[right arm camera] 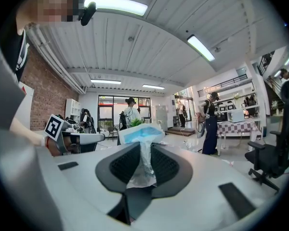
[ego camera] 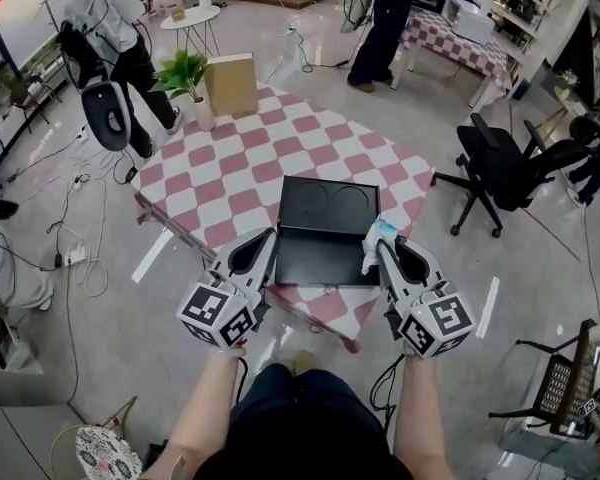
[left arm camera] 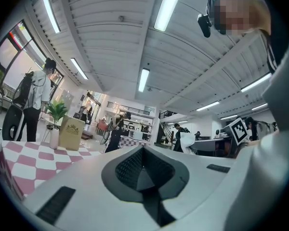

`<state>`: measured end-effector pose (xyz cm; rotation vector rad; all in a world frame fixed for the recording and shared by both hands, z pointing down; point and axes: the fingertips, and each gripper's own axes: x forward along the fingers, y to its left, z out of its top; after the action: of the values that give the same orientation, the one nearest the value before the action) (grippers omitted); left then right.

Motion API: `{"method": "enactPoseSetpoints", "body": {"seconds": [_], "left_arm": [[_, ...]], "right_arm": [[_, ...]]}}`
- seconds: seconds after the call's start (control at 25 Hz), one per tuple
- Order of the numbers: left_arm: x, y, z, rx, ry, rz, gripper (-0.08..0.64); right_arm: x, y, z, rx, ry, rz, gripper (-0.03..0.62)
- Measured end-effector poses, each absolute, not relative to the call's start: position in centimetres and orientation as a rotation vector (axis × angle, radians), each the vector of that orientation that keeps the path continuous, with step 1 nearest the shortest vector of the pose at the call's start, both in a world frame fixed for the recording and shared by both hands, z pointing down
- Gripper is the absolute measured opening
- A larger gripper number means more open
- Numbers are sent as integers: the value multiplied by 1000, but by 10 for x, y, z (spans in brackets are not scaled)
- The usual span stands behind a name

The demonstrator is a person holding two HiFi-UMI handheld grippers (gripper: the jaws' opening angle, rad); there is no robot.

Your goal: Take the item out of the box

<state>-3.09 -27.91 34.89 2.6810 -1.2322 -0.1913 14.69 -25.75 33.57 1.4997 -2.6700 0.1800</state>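
Note:
A black box (ego camera: 318, 258) lies open on the pink-and-white checkered table (ego camera: 220, 183), its lid (ego camera: 325, 203) folded back. My right gripper (ego camera: 375, 246) hovers over the box's right edge, shut on a white plastic packet with a blue top (ego camera: 379, 231). In the right gripper view the packet (right arm camera: 141, 134) stands up between the pads of the right gripper (right arm camera: 144, 153). My left gripper (ego camera: 268, 238) is at the box's left edge, shut with nothing between its pads; the left gripper (left arm camera: 143, 154) points level across the room.
A potted plant (ego camera: 185, 73) and a tan box (ego camera: 230, 83) stand at the table's far corner. A black office chair (ego camera: 510, 168) is to the right and another (ego camera: 105, 113) to the left. People stand further back. Cables lie on the floor at left.

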Motion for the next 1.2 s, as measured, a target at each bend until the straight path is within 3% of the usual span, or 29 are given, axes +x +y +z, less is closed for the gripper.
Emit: {"method": "enactPoseSetpoints", "body": {"seconds": [1.2], "left_arm": [[-38, -274, 338, 2692, -1244, -219, 2]], "right_arm": [[146, -251, 322, 1540, -2683, 115, 71]]}}
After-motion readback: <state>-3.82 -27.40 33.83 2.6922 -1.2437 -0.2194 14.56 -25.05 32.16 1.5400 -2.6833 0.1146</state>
